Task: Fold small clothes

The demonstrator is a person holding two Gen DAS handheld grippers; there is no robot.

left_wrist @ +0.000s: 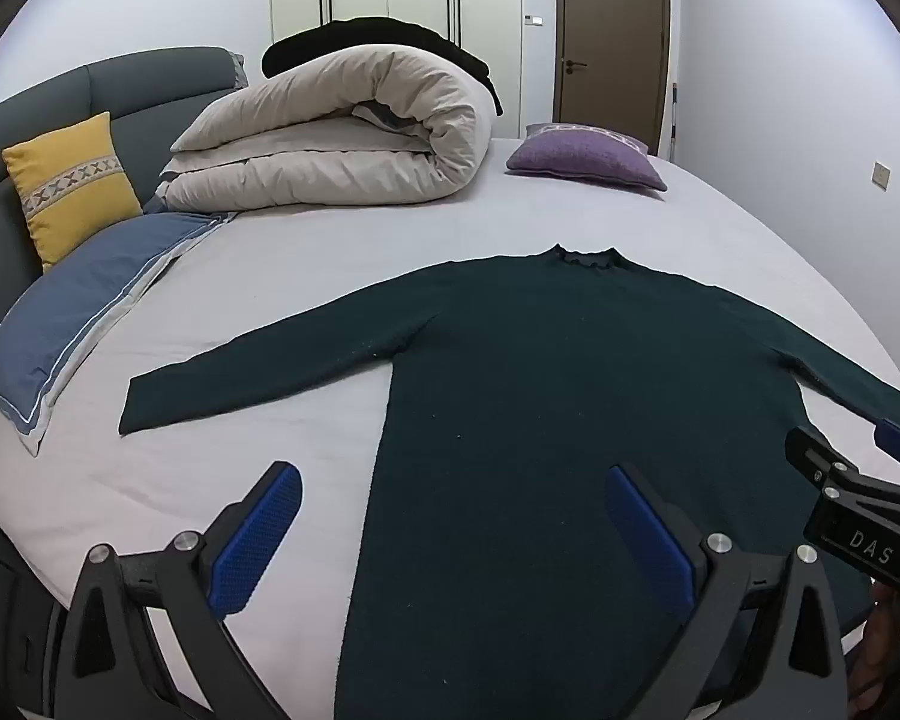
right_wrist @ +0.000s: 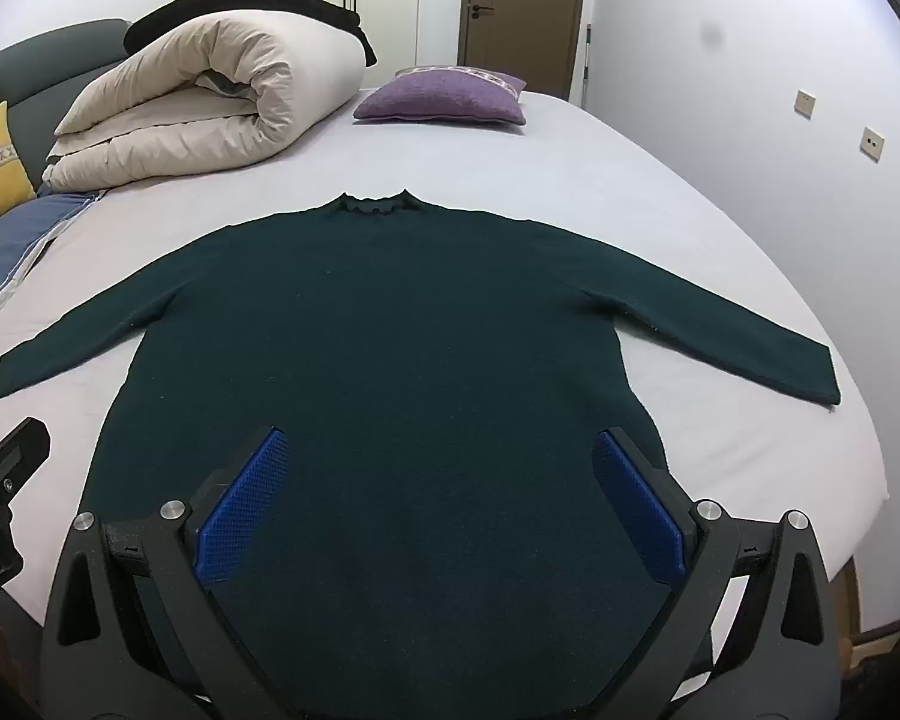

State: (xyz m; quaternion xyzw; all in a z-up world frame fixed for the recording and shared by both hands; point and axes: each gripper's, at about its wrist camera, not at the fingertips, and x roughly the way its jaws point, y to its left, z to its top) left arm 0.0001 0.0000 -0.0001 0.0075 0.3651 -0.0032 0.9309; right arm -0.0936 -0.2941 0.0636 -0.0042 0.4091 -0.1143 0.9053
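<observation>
A dark green long-sleeved sweater (left_wrist: 546,396) (right_wrist: 402,348) lies flat on the bed, collar at the far end, both sleeves spread sideways. My left gripper (left_wrist: 450,510) hovers open over the sweater's lower left edge, its left finger above bare sheet, its right finger over the fabric. Over the sweater's lower body my right gripper (right_wrist: 438,480) stands open, with nothing between its blue pads (right_wrist: 246,510). The right gripper's body also shows in the left wrist view, at the right edge. The sweater's hem is hidden below both views.
A rolled beige duvet (left_wrist: 342,138) (right_wrist: 198,102) with a black garment on top lies at the far left of the bed sheet (left_wrist: 306,252). A purple cushion (left_wrist: 582,159) (right_wrist: 444,96) sits beyond the collar. A yellow cushion (left_wrist: 72,186) and blue pillow (left_wrist: 78,318) lie left.
</observation>
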